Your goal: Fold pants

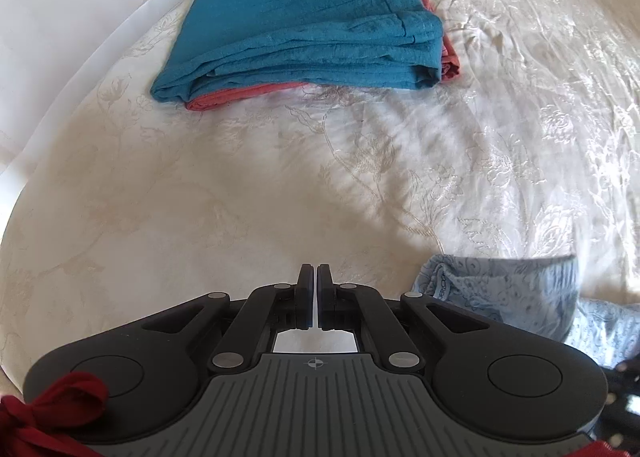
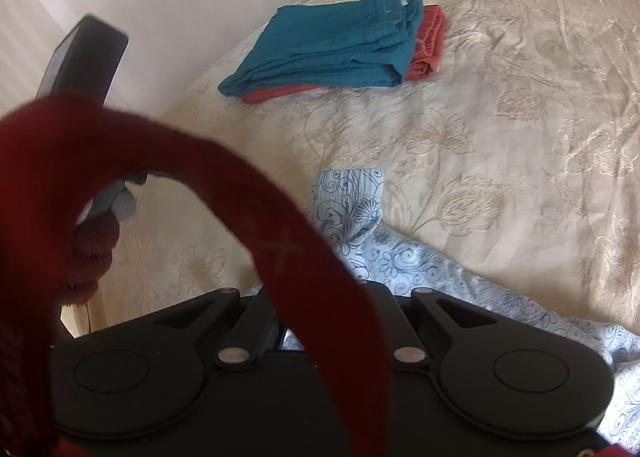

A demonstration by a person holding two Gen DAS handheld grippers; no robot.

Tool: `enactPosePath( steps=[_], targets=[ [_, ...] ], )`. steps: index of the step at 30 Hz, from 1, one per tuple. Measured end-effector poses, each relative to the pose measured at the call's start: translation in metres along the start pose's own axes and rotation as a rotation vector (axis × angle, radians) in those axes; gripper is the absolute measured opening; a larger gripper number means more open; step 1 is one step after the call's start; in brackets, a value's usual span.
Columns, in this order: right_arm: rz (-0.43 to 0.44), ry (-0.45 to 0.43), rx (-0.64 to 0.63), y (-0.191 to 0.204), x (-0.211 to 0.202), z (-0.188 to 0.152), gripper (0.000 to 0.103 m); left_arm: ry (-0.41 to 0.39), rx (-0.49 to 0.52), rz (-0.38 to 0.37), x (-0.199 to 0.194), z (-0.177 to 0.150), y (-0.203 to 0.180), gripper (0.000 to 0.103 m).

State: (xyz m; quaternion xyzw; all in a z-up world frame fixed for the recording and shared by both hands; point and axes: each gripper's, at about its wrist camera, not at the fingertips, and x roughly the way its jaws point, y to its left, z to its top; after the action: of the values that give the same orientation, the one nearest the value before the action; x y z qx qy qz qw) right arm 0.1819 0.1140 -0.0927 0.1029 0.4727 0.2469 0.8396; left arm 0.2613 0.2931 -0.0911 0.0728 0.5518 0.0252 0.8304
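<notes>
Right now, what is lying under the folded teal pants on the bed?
A red folded garment lies under the teal pants, showing along the near and right edges. The rest is covered.

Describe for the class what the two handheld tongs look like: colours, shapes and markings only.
The left tongs have black linkage arms with silver pivot pins, round black side housings, and a grey ribbed plate bearing a small crosshair mark. The fingers are flat black pads. The right tongs share the black body and silver pins. A dark red strap, stitched with a faint cross, loops across the view.
</notes>
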Motion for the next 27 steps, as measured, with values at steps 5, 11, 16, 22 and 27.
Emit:
enactPosePath(
  steps=[5, 11, 16, 22, 27],
  targets=[
    [0.012, 0.089, -0.101, 0.033, 0.028, -0.02, 0.009, -0.031, 0.023, -0.019, -0.012, 0.001, -0.006, 0.003],
    [-0.018, 0.142, -0.187, 0.058, 0.047, -0.041, 0.017, -0.015, 0.05, -0.069, -0.011, -0.003, -0.02, 0.003],
    [-0.075, 0.123, -0.14, 0.05, 0.02, -0.051, 0.021, 0.013, 0.101, -0.114, -0.005, -0.014, -0.04, 0.003],
    [-0.238, 0.117, -0.146, 0.031, -0.013, -0.078, 0.026, 0.064, 0.176, -0.131, 0.007, -0.036, -0.061, 0.003],
    [-0.309, 0.145, -0.173, 0.022, -0.021, -0.092, 0.028, 0.15, 0.222, -0.054, 0.031, -0.06, -0.058, 0.004]
  ],
)
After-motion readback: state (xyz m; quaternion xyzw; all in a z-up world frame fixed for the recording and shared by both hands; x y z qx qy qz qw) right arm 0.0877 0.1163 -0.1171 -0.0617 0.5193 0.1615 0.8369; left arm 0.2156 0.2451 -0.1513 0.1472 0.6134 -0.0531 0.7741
